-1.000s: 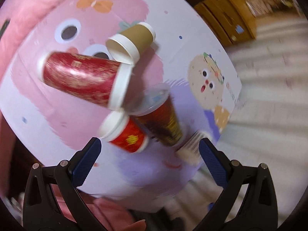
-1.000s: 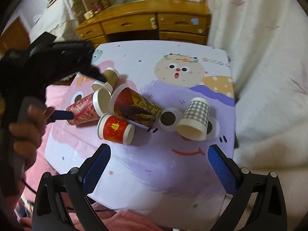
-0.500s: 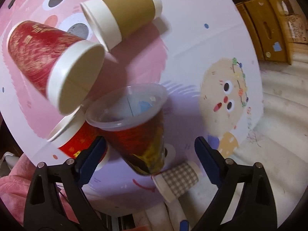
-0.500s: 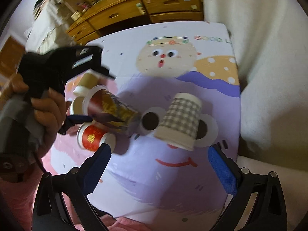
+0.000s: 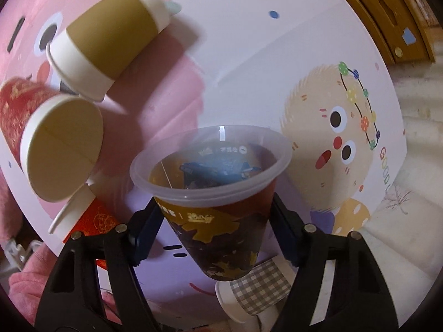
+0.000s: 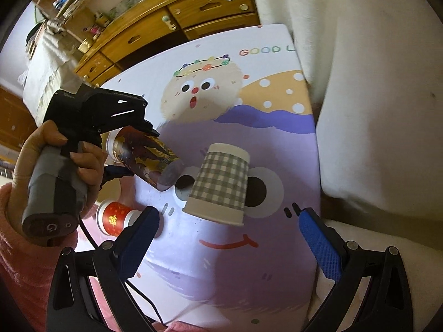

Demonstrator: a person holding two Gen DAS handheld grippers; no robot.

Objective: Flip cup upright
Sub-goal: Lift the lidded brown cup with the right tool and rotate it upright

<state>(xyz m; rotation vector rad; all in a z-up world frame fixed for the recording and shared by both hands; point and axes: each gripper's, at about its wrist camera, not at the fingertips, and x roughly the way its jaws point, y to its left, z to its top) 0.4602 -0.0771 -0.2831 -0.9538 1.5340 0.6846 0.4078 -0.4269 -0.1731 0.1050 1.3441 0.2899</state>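
Observation:
My left gripper [image 5: 214, 222] is shut on a clear plastic cup with a dark red and gold print [image 5: 218, 210], its blue pads on both sides of the wall. The cup is lifted off the table and tilted, its open mouth facing the left wrist camera. In the right wrist view the same cup [image 6: 146, 160] hangs in the left gripper [image 6: 130, 149] above the tablecloth, base pointing down and right. My right gripper [image 6: 229, 238] is open and empty, low over the near side of the table, just in front of a grey checked cup [image 6: 221, 184].
A brown-sleeved white cup [image 5: 110, 37], a red and gold cup [image 5: 47, 138] and a small red cup [image 5: 91, 221] lie on their sides on the cartoon tablecloth [image 5: 249, 55]. The checked cup [image 5: 257, 285] lies near the table's front. A wooden dresser [image 6: 171, 19] stands behind.
My left gripper has closed on the printed plastic cup and lifted it off the table, tilting its mouth toward the camera. My right gripper has moved closer to the checked cup, still open.

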